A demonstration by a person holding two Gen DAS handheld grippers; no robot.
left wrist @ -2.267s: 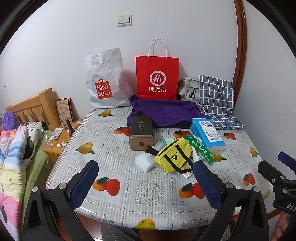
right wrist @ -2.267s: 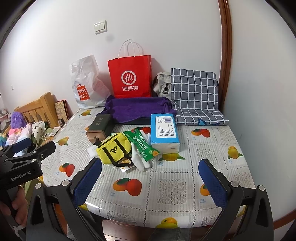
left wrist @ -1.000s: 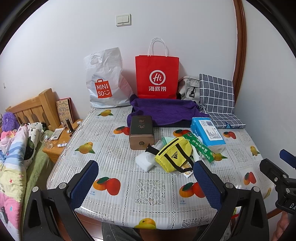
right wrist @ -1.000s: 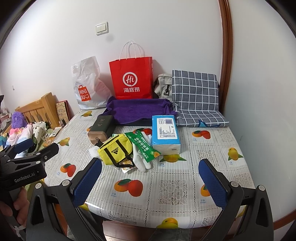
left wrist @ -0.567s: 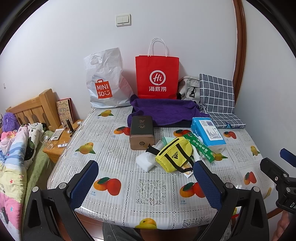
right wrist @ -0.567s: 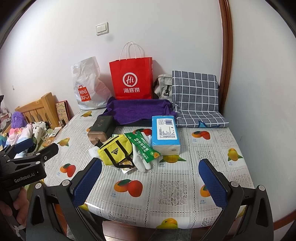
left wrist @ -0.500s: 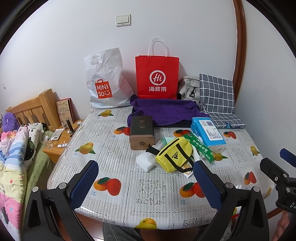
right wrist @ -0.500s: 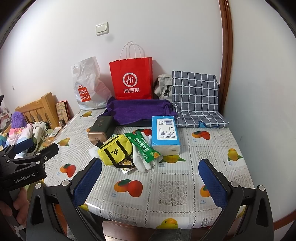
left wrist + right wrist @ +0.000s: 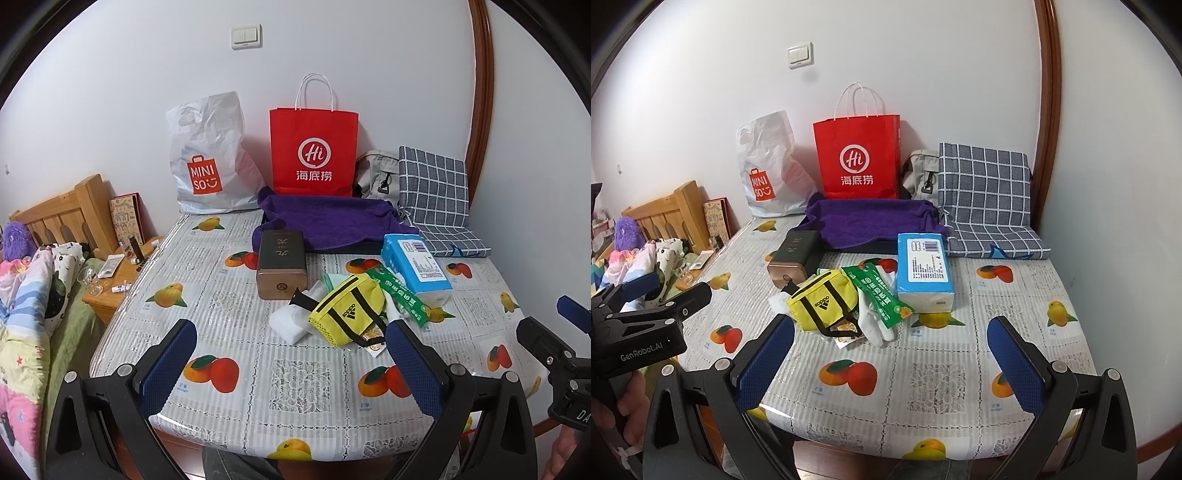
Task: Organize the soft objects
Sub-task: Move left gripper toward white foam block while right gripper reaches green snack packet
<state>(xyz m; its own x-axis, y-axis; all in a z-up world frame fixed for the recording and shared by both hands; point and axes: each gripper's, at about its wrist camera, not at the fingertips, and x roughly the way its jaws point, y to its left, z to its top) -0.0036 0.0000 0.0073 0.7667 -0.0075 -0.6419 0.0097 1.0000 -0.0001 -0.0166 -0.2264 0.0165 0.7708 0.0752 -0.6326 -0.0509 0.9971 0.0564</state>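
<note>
A yellow pouch (image 9: 346,314) (image 9: 823,300) lies mid-table in a small heap with a green packet (image 9: 400,293) (image 9: 877,291), white gloves (image 9: 874,325) and a white pad (image 9: 290,322). A blue tissue pack (image 9: 415,266) (image 9: 924,266) sits to the heap's right, a purple towel (image 9: 328,223) (image 9: 870,220) and a checked cushion (image 9: 434,192) (image 9: 986,195) behind. My left gripper (image 9: 290,363) hovers open over the table's near edge, empty. My right gripper (image 9: 892,360) is open too, also empty, short of the heap.
A brown tin box (image 9: 281,264) (image 9: 793,258) stands left of the heap. A red paper bag (image 9: 314,147) (image 9: 858,157), a white plastic bag (image 9: 208,158) and a grey bag (image 9: 376,175) line the back wall. A bed (image 9: 22,295) and nightstand (image 9: 118,269) lie left of the fruit-print table (image 9: 221,295).
Both grippers drifted very slightly; the views barely shift. Nothing on the table has moved.
</note>
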